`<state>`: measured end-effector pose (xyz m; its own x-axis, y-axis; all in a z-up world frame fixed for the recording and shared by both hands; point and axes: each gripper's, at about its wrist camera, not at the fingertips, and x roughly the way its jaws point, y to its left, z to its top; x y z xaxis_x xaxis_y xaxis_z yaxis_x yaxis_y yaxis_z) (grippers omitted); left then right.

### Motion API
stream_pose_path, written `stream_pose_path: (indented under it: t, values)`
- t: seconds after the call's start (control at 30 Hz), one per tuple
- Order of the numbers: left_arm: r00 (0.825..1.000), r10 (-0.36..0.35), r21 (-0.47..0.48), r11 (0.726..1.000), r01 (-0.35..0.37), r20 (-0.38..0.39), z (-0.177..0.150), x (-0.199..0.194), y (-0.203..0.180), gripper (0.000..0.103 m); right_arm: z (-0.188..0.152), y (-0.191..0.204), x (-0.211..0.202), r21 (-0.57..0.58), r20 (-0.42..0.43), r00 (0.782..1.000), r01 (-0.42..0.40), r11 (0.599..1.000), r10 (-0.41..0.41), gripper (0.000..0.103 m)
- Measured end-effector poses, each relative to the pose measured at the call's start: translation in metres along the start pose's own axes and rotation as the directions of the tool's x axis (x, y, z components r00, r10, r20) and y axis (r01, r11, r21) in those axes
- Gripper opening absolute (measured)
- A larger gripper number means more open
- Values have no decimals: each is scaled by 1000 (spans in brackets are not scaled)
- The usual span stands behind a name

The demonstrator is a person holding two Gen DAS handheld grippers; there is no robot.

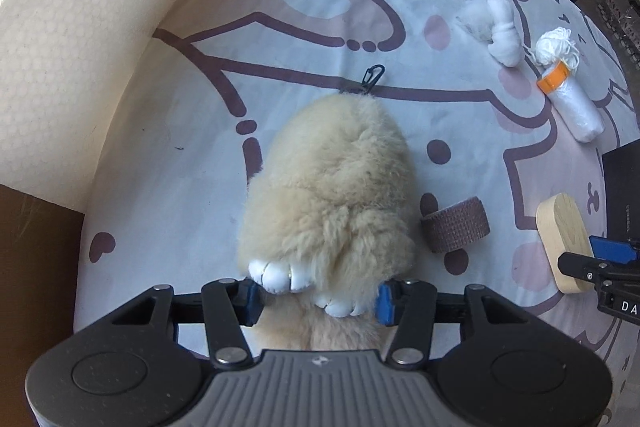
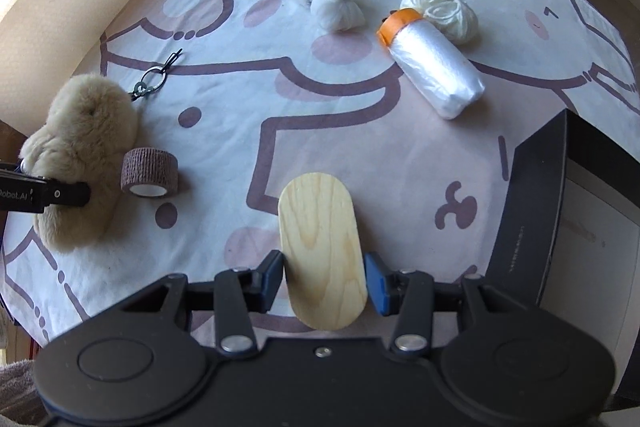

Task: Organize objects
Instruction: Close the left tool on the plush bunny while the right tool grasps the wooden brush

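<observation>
A beige plush toy (image 1: 332,179) with white claws lies on the cartoon-print cloth (image 1: 320,27), its keyring (image 2: 154,79) trailing off the far end. My left gripper (image 1: 318,301) points down over its near end, blue pads pressed into the fur on both sides. In the right wrist view the toy (image 2: 80,131) sits at the far left with a black finger across it. My right gripper (image 2: 326,281) is shut on an oval wooden block (image 2: 322,251), which stands tilted on edge (image 1: 564,243) in the left wrist view.
A brown bandage roll (image 2: 150,173) stands beside the plush. Farther back lie a knotted white cloth (image 2: 336,3), a white roll with an orange band (image 2: 434,67) and a yarn ball (image 2: 444,7). A black box (image 2: 532,211) borders the right; a cream wall (image 1: 80,47) the left.
</observation>
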<state>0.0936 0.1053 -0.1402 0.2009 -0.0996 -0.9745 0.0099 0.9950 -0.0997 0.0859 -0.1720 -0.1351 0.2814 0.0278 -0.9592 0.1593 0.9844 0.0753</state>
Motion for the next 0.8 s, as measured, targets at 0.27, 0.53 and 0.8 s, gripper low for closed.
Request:
stream_pose_path:
  t: [0.27, 0.53, 0.8]
  values:
    - [1000, 7, 42, 999, -8, 15, 5, 8, -7, 77, 2, 4, 10, -59, -11, 1000, -3, 998, 2, 46]
    - [1000, -25, 28, 999, 25, 3, 4, 22, -7, 77, 4, 6, 22, -93, -36, 999, 3, 996, -6, 46]
    - [1000, 10, 55, 998, -9, -19, 7, 30, -12, 57, 4, 8, 26, -116, -49, 999, 12, 993, -18, 45]
